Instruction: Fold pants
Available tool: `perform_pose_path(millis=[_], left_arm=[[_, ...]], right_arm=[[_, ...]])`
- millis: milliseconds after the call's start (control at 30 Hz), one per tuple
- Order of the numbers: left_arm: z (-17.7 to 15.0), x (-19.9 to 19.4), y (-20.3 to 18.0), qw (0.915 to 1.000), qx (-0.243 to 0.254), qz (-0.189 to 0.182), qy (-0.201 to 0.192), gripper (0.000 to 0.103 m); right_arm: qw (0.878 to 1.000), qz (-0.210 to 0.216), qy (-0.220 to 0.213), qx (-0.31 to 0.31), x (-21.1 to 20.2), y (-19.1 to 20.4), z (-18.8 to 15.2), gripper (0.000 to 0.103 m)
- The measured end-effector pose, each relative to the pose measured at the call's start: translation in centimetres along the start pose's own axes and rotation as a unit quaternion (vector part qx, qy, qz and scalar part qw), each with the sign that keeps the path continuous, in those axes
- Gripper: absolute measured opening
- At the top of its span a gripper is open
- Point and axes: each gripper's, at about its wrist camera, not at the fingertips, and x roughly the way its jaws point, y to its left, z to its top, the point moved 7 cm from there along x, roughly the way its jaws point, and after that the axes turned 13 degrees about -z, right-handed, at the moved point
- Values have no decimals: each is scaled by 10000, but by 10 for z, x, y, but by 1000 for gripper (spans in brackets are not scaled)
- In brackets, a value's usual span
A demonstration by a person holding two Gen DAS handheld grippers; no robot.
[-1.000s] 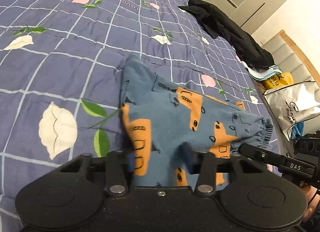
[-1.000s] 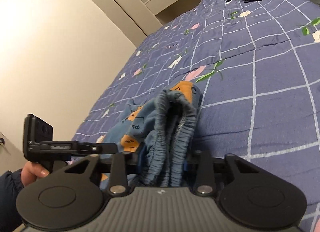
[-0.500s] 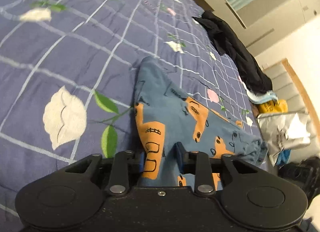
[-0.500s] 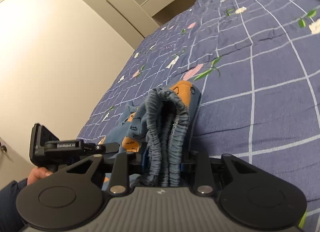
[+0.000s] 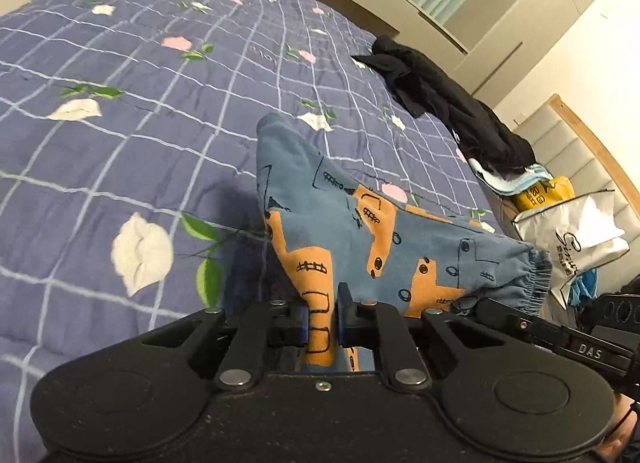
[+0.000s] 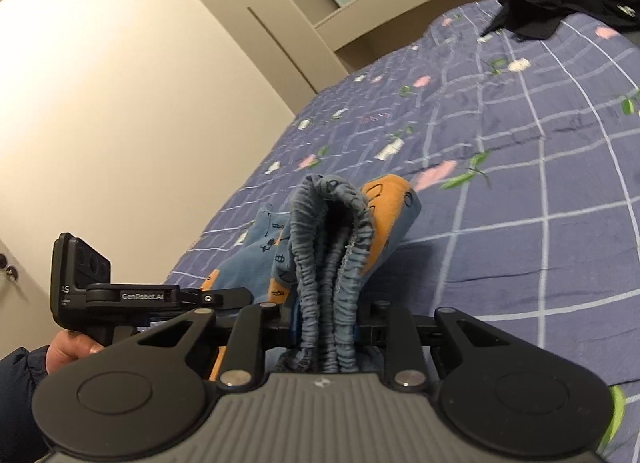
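Pants: the blue pants (image 5: pixel 384 247) with orange patches sit between your two grippers, partly lifted off the bed (image 5: pixel 120 103), the far end still trailing on the quilt. In the right wrist view the gathered waistband (image 6: pixel 332 247) stands up in a bunched loop.
Left gripper: your left gripper (image 5: pixel 322 323) is clamped on a thin fold of the fabric edge; its jaws have just been closing and now stand nearly together with cloth pinched between the pads.
Right gripper: your right gripper (image 6: pixel 332 327) is clamped on the thick stack of elastic waistband layers; its jaws have just been closing too, held somewhat apart by the bulk of the cloth.
Risk, left side: your pinch looks shallow and near the edge, so the fabric could slide out if you pull the two hands apart too hard.
Risk, right side: several waistband layers are bunched together; one may slip free and leave the fold uneven.
Risk, drag: the trailing end may catch on the quilt and crease or twist as you carry it over.
Step, as I judge it: you are lifting one end to bring it across for a fold; the fold itself is not yet laid.
Around: a black garment (image 5: pixel 440 103) lies at the far edge of the bed, well apart; a silver bag (image 5: pixel 572 231) sits beyond the bedside.
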Motion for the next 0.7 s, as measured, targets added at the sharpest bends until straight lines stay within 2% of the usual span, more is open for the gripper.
perform_pose_path(millis=[200, 400, 533, 700], left_arm=[[-2, -31, 1, 9995, -101, 156, -257, 12], [19, -78, 12, 9967, -83, 374, -715, 12], [40, -103, 31, 9935, -59, 723, -878, 12], [79, -109, 62, 9893, -39, 1112, -942, 12]], right_arm=[[9996, 103, 27, -279, -6, 33, 3, 25], [9987, 291, 8, -424, 6, 72, 13, 25], [9973, 469, 35, -561, 33, 103, 27, 25], [9956, 557, 125, -739, 86, 138, 50, 25]])
